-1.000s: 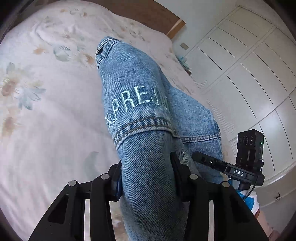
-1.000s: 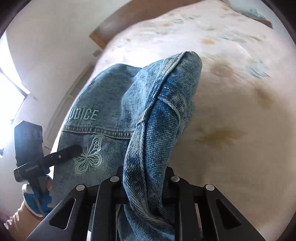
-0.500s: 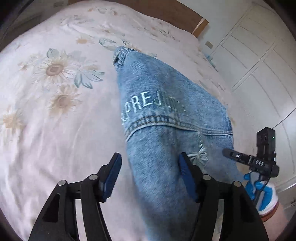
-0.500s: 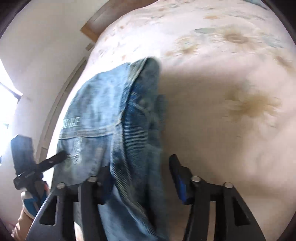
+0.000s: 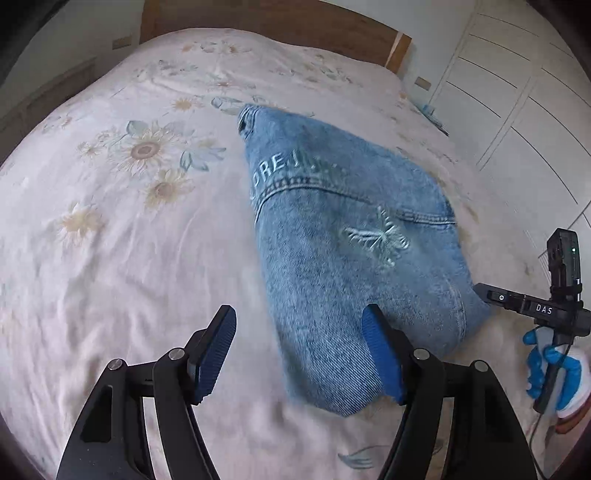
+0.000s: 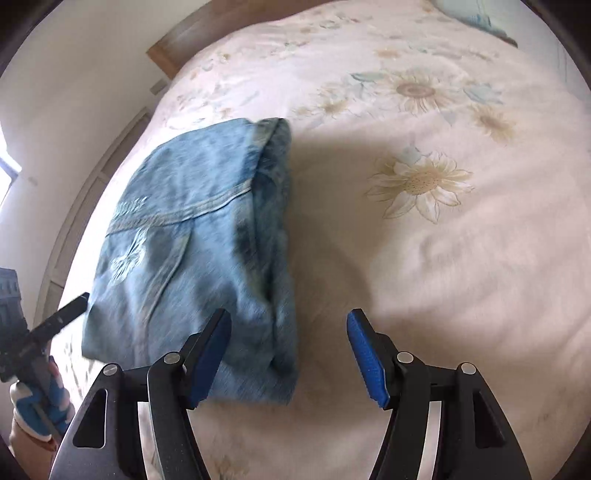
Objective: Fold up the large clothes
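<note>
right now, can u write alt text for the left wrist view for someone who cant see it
A folded blue denim garment with a stitched butterfly lies on a floral bedspread, released from the open left gripper in the foreground. The right gripper's body shows at the right edge, with white wardrobe doors behind.

A home bedroom: a wide bed [image 5: 110,229] under a flowered sheet, a wooden headboard [image 5: 280,26] at the far end, white wardrobe doors [image 5: 517,96] on the right.
</note>
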`<state>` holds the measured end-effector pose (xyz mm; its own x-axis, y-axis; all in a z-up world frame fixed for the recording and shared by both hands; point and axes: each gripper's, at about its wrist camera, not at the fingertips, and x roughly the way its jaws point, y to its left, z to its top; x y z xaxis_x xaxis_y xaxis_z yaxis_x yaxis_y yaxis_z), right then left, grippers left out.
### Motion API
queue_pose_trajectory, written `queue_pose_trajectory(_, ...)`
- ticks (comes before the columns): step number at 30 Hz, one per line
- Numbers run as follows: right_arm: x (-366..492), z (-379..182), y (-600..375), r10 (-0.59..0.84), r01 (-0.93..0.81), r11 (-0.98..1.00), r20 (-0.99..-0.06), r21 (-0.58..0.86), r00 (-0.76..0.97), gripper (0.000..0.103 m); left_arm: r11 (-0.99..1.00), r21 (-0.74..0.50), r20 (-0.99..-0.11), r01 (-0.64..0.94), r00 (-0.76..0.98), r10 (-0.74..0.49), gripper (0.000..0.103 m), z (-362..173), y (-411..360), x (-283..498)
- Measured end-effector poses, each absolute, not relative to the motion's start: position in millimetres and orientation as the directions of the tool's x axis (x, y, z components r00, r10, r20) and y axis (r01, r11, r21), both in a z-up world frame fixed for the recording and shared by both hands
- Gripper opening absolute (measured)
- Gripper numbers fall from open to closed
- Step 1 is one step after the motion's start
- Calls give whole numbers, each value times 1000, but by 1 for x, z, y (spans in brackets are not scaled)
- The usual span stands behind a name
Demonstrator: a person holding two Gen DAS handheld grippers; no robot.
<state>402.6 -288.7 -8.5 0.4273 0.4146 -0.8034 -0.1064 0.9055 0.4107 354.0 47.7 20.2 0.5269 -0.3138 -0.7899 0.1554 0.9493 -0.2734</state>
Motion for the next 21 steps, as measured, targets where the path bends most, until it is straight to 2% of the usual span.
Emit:
queue_pose_trajectory(4,392,-28,-304,315,-54,946,-859,321,403,67,932,-352,-777,83,529,-340,66,25,61,353)
queue_pose_trajectory(10,344,2,-319,311,-34,943,-837,332,451,67,951,-298,-770,84,567,-292,65,53,56,304)
queue_pose_trajectory(16,271,44,-310,245,-33,962,-811,270,531,67,981,-186,-763,47,623,-175,66,78,53,230)
queue_pose_trajectory(19,235,59,-300,205,-21,972,-795,236,571,67,986,-164,-747,25,650,-140,76,89,55,197)
queue_pose_trajectory(21,211,70,-293,185,-26,977,-779,212,598,69,989,-147,-733,7,671,-114,79,96,57,174)
